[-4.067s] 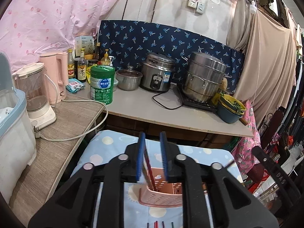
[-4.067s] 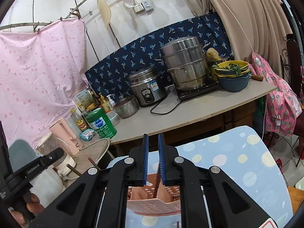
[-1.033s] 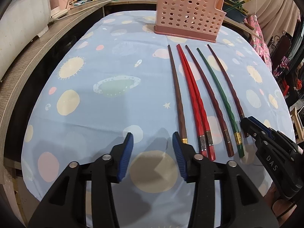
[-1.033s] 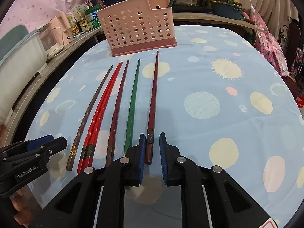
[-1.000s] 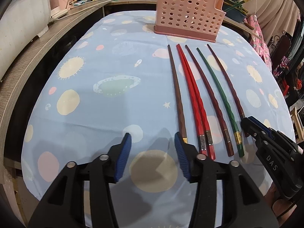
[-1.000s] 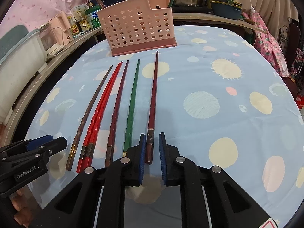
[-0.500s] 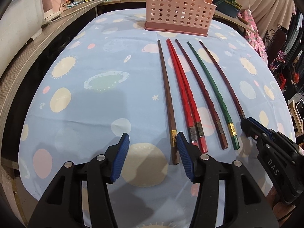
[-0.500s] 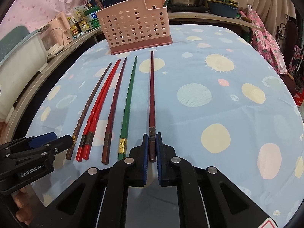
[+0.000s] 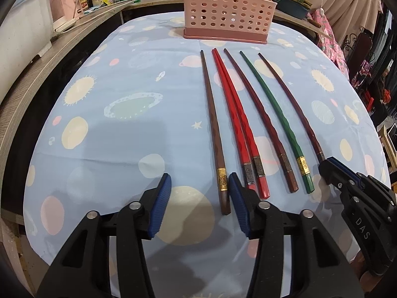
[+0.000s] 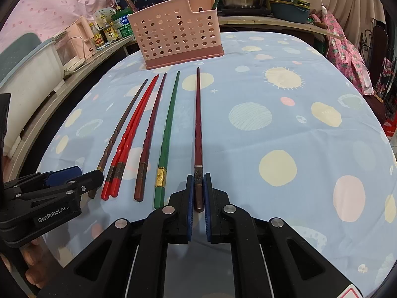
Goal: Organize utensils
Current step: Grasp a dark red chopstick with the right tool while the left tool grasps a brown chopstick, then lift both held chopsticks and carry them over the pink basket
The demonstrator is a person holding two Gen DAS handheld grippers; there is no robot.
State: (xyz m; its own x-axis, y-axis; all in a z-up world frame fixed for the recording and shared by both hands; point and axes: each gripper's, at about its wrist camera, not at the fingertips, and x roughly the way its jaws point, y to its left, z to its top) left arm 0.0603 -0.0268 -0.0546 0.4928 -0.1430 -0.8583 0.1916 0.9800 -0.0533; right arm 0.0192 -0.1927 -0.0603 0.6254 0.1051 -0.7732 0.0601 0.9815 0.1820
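Chopsticks (image 9: 233, 114) lie in a row before the pink basket (image 9: 228, 7); the right claw (image 10: 198, 191) has just clamped the rightmost dark red one (image 10: 198, 129) for lifting, the left claw (image 9: 199, 198) gaping beside the brown one (image 9: 213, 129).

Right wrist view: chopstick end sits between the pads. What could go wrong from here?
1. The right hand-held gripper grips the dark red chopstick only at its butt end, so the long shaft may droop or pivot on lifting.
2. The green chopstick lies just beside it and could get nudged.
3. The left hand-held gripper is open around the brown chopstick, close to the red pair; closing may catch those.
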